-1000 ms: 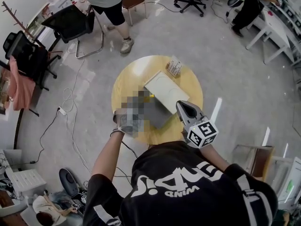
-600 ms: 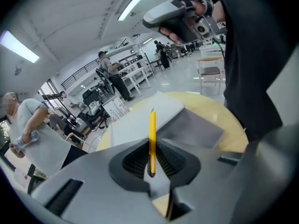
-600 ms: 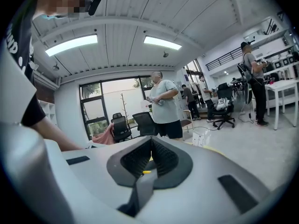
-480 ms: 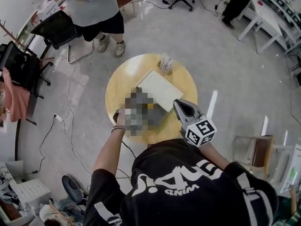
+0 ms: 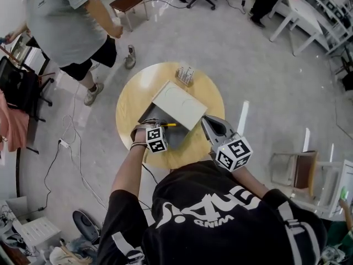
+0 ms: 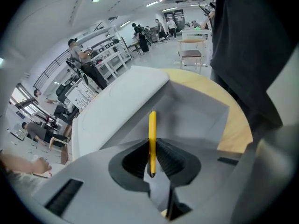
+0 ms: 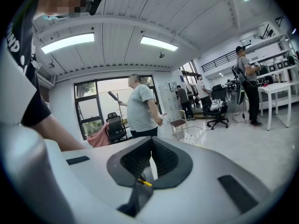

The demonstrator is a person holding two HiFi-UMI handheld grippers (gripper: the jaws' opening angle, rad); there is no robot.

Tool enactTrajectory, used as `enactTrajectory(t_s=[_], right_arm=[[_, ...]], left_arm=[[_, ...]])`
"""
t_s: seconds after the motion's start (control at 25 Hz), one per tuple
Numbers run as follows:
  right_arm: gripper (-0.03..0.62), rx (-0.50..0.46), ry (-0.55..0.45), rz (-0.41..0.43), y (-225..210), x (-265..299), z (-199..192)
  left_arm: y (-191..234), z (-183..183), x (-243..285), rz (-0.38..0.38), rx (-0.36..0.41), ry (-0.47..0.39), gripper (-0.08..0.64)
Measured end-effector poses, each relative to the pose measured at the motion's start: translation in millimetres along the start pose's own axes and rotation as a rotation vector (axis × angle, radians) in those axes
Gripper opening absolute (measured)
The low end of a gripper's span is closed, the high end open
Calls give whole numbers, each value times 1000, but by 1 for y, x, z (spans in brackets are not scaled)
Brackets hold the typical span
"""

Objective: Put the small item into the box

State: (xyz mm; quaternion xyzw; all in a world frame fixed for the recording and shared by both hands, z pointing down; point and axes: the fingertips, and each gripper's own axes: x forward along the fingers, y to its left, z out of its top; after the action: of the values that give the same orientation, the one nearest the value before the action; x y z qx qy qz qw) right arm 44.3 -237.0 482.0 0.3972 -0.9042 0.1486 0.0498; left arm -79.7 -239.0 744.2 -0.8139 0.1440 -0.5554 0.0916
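**While the Item Hangs Over the Box: Insertion Stage**

As the left gripper [image 6: 152, 155] has its jaws clamped on the small item [image 6: 152, 134], we treat the pick-up as complete. The item is a thin yellow stick with a dark tip. It stands upright between the ribbed pads, and its free end points toward the box [image 6: 201, 113].

The box is grey and sits on the round yellow table [image 5: 129, 101]. Its white lid [image 6: 117, 106] is swung open and leans off the far side of the box, so the cavity is exposed. In the head view, the stick lies above the near edge of the box, just inside the opening. We cannot tell whether it touches the box floor.

The right gripper [image 7: 150, 146] has its jaws together with nothing held between them. It hangs beside the box on its near right side, apart from it, and points up into the room. We judge that it has no part in this step.

Beyond the box, at the far rim of the table, stands a small carton [image 5: 186, 74]. A bystander [image 5: 60, 21] stands on the floor well past the box.

Two operations remain, in our judgement:

1. Lower the stick into the cavity.
2. Part the left jaws to release it.

Closing the lid is not named in the task.
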Motion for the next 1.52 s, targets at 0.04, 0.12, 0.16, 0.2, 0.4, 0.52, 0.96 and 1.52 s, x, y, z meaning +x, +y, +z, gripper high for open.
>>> enactTrajectory(t_s=[0.04, 0.12, 0.16, 0.2, 0.4, 0.52, 0.96, 1.52], right_arm=[[3, 1, 1, -2, 0, -1, 0], [4, 0, 3, -7, -1, -2, 1], [4, -1, 4, -9, -1, -2, 1], [4, -1, 5, -11, -2, -2, 1], [4, 2, 10, -24, -7, -2, -1], [4, 5, 12, -29, -10, -2, -3], [4, 7, 17, -37, -11, 2, -3], [4, 13, 17, -29, -13, 0, -6]], left_arm=[[-2, 0, 4, -12, 6, 5, 55], [-4, -2, 10, -30, 13, 16, 55], [-4, -3, 12, -38, 15, 24, 55], [-4, -4, 13, -45, 16, 30, 55], [-3, -6, 23, -73, 28, 47, 55], [-3, -5, 27, -85, 32, 51, 55], [-2, -6, 28, -125, 24, 54, 57], [1, 1, 22, -118, 40, 71, 107]])
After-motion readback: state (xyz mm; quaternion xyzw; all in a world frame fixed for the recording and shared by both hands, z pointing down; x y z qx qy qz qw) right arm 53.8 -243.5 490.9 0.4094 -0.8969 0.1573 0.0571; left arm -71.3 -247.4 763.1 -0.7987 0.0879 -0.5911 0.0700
